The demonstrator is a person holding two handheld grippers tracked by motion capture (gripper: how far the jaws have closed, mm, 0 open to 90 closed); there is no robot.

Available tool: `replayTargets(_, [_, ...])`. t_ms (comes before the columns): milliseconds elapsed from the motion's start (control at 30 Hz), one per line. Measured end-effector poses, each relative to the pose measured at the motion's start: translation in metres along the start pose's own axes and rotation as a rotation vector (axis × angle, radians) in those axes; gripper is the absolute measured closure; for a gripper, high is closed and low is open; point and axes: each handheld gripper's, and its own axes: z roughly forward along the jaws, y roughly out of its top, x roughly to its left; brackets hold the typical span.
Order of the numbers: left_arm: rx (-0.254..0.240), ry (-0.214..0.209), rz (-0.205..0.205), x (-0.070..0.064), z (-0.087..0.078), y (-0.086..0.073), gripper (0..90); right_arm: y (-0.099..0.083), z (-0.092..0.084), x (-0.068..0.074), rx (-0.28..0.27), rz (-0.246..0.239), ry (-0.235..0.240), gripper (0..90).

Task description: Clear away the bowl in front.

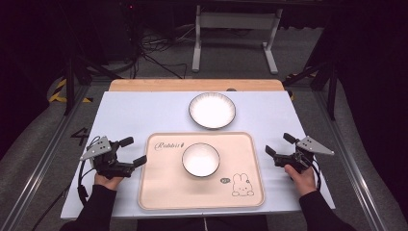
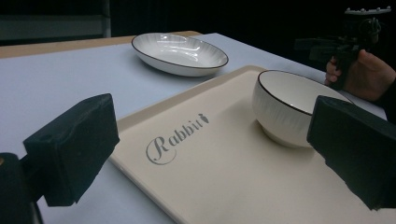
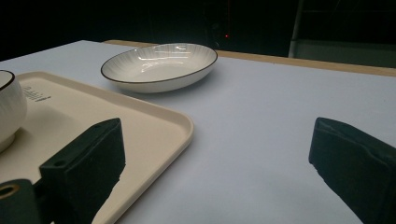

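Observation:
A cream tray (image 1: 159, 185) printed with "Rabbit" and a bunny lies at the table's near middle. On it stands a small white bowl (image 1: 200, 159) with a dark rim, also seen as the bowl (image 2: 285, 107) and the bowl (image 3: 7, 112). Behind the tray rests a shallow white plate (image 1: 212, 110), the plate (image 2: 180, 52), the plate (image 3: 159, 66). My left gripper (image 1: 133, 151) hovers left of the tray, jaws wide open and holding nothing. My right gripper (image 1: 280, 144) sits right of the tray, open too. The tray (image 2: 224, 177) runs between the left jaws.
The white table top (image 1: 130, 113) has a wooden strip (image 1: 192, 85) along its far edge. Beyond it stand a white frame (image 1: 235, 33) and cables on the floor. Metal rails flank the table on both sides.

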Motion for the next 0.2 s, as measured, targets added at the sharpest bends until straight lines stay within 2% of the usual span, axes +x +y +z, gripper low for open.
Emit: replayTargets(200, [0.020, 0.000, -0.001, -0.0011, 0.0027, -0.0007, 2.4, 0.0000, 0.0001, -0.0001, 0.001, 0.000, 0.002, 4.2])
